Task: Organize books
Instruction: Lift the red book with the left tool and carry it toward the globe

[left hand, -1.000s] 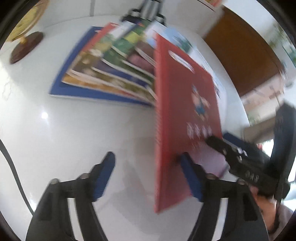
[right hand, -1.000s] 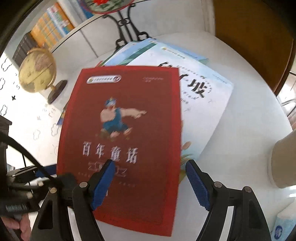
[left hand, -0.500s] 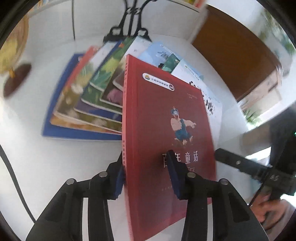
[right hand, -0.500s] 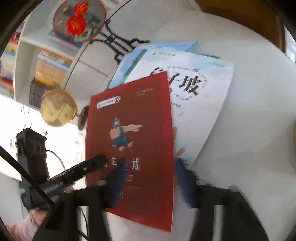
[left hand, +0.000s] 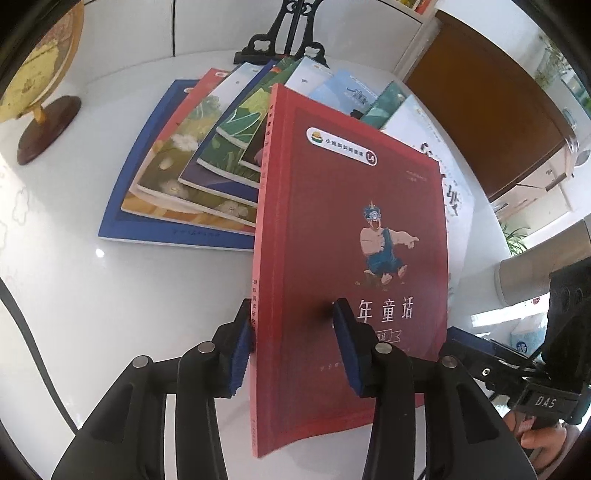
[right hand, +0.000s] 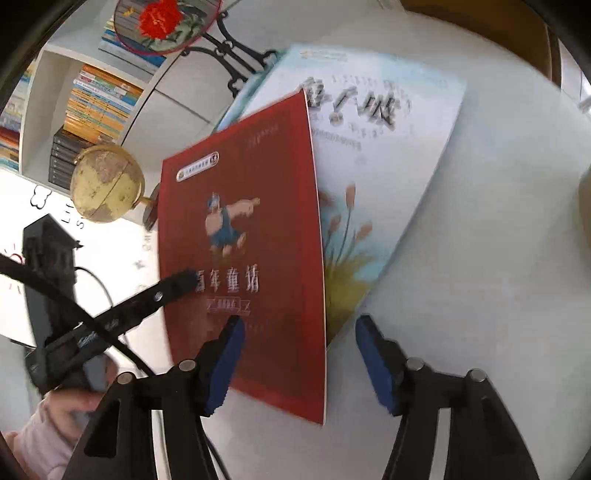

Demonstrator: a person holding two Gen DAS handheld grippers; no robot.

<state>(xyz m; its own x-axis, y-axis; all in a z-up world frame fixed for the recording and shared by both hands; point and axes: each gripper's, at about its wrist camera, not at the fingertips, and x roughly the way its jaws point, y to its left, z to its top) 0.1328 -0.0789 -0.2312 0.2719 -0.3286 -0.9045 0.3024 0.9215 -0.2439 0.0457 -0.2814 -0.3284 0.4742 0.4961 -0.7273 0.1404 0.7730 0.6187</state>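
Your left gripper (left hand: 291,347) clamps the red book (left hand: 354,236) at its spine, right gripper (right hand: 299,354) jaws just widened, gripping nothing; fanned books (left hand: 192,162) on the bench (left hand: 110,314) still unsorted.

Home study or reading room: white tabletop (left hand: 92,314), globe (right hand: 105,183), shelves packed with books (right hand: 99,99), embroidered fan on stand (right hand: 162,22).
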